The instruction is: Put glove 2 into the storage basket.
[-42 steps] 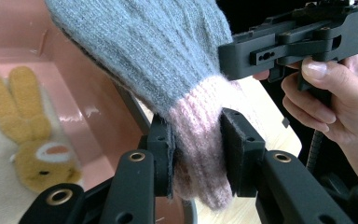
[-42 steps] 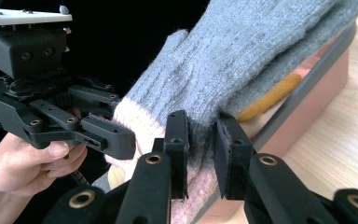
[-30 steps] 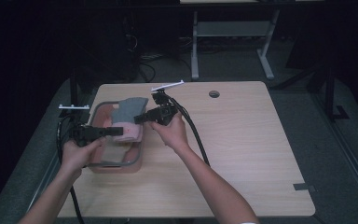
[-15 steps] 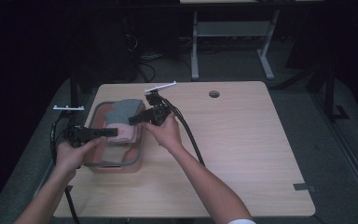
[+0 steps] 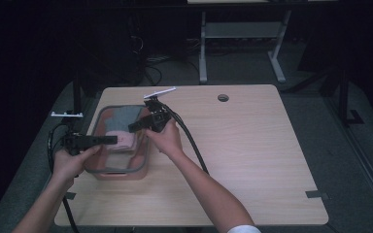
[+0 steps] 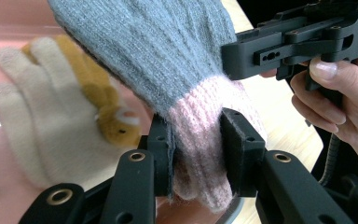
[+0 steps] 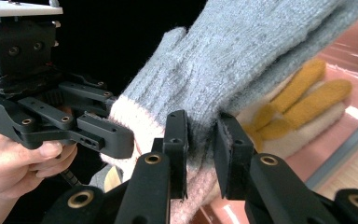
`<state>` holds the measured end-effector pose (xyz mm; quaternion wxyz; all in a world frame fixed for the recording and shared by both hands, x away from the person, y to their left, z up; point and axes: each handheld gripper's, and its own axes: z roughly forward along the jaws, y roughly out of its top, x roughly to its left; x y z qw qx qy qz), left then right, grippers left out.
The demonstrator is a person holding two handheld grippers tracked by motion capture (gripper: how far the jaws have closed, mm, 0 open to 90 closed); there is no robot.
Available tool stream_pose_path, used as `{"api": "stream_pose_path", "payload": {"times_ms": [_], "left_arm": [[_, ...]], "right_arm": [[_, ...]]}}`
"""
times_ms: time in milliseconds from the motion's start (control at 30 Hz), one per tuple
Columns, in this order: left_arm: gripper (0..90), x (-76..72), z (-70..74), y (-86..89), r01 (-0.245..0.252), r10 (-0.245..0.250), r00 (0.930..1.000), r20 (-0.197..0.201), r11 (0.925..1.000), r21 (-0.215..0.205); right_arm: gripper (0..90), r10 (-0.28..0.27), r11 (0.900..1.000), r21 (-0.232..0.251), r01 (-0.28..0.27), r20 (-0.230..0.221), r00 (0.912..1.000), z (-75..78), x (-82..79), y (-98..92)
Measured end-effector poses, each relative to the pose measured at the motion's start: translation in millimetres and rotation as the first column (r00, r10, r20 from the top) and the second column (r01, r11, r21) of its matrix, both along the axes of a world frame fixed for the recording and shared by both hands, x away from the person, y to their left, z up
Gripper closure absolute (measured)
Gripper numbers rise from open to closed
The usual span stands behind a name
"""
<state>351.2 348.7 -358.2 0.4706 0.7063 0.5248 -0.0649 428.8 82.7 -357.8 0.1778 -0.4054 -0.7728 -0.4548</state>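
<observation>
A grey knitted glove [image 5: 126, 118] with a pink cuff [image 6: 200, 116] hangs stretched over a pink bin [image 5: 117, 171] with a grey rim, at the table's left. My left gripper [image 5: 112, 140] is shut on the pink cuff [image 5: 121, 141], which bulges between its pads [image 6: 196, 154]. My right gripper [image 5: 132, 127] is shut on the grey knit just above the cuff [image 7: 200, 149], close beside the left one. The glove's grey fingers [image 7: 242, 51] point away into the bin. Under it in the bin lies a cream and mustard glove [image 6: 42, 126].
The wooden table [image 5: 252, 155] stretches bare to the right of the bin, with a round cable hole [image 5: 223, 98] near its far edge. Black cables [image 5: 192, 141] trail from both grippers. A metal stand [image 5: 204, 53] is on the dark floor behind the table.
The right gripper has drifted a little left and down toward the bin with the glove in it. The left gripper has stayed almost where it was, still shut on the cuff.
</observation>
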Motion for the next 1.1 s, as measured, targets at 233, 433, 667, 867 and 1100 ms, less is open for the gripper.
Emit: {"api": "stream_pose_path", "payload": {"times_ms": [233,433,667,867,1100], "left_arm": [[67.8,-0.6,-7.5,5.1,-0.019,0.019,0.9996,-0.020,0.9992,0.036],[67.9,-0.6,-13.8,8.7,-0.026,0.027,0.9991,-0.033,0.9984,0.050],[67.8,0.1,-20.8,9.9,-0.036,0.039,0.9981,-0.048,0.9974,0.062],[67.8,1.2,-26.8,10.2,-0.041,0.048,0.9970,-0.061,0.9933,0.108],[67.2,3.5,-38.5,5.3,-0.024,0.044,0.9934,-0.105,0.9825,0.184]], "right_arm": [[75.7,0.014,1.000,-0.021,-0.014,-0.015,0.9998,-10.1,1.9,10.4],[75.2,0.022,0.999,-0.037,-0.023,-0.028,0.9994,-16.4,3.6,16.8],[75.5,0.020,0.998,-0.060,-0.022,-0.037,0.9991,-22.1,5.8,19.7],[77.8,0.017,0.995,-0.094,-0.020,-0.032,0.9993,-25.0,7.5,19.7],[76.0,0.020,0.992,-0.120,-0.023,-0.024,0.9995,-25.3,8.3,16.8]]}}
